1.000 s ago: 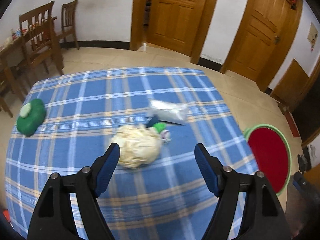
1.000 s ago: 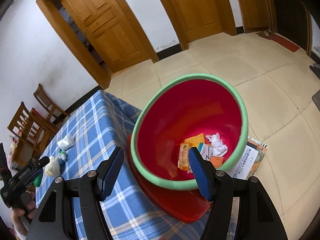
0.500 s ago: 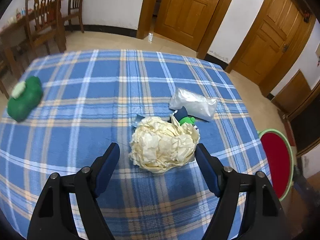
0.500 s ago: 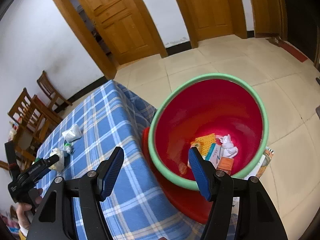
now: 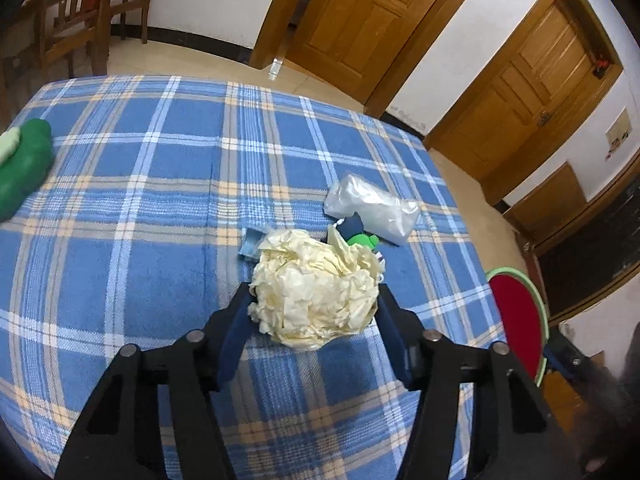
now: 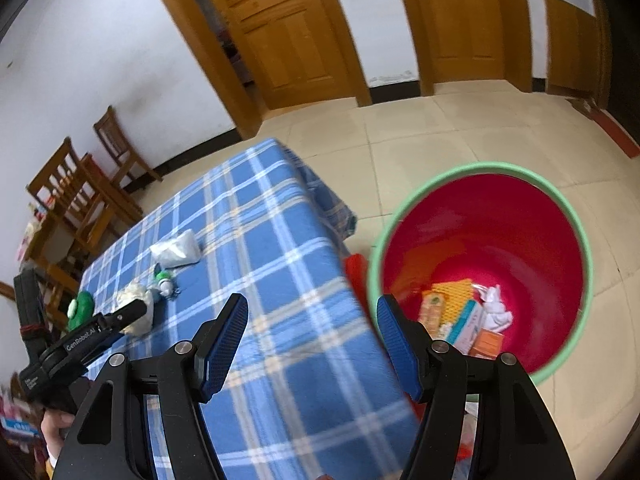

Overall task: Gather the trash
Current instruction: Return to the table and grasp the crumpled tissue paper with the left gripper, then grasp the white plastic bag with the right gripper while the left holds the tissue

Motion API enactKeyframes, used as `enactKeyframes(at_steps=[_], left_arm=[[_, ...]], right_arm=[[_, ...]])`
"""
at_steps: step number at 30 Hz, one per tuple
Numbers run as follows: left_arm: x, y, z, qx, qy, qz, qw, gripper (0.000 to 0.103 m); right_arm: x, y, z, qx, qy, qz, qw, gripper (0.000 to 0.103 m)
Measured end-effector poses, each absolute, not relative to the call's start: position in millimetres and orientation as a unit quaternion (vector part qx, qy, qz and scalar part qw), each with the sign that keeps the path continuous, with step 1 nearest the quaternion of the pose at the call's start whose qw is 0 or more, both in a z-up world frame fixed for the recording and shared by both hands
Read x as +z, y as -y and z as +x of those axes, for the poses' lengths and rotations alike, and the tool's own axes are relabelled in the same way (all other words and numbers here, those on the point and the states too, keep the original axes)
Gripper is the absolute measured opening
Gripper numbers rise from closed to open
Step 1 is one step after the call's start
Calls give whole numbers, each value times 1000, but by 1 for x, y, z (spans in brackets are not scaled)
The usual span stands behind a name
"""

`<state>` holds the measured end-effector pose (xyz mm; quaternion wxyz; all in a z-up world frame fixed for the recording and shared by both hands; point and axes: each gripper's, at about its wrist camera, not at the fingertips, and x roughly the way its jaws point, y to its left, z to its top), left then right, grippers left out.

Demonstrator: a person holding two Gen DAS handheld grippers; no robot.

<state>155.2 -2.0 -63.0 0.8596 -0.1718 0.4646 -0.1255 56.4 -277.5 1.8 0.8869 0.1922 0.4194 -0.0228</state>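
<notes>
Cream crumpled paper wad is sitting on the blue plaid tablecloth, between the left gripper's jaws, which are flanking it, maybe touching, not clamping. Right gripper is hanging wide open and empty beside the red bin. Risk: soft paper compressing and slipping out, or jaws snagging cloth.

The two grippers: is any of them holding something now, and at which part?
The left gripper has its fingers around the crumpled paper ball, at its widest sides; a firm grip cannot be told. The right gripper is open and holds nothing.
</notes>
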Motion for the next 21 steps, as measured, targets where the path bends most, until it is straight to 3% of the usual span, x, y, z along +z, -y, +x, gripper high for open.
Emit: enactKeyframes(at_steps=[8,21], left_arm=[[-44,-20,159,-70,-428,-150,889,59],[-56,-60,162,31,-392,-142,908,59]], right_arm=[[2,240,84,12,-430,170,887,68],[-11,171,143,51,-448,144,881,71]])
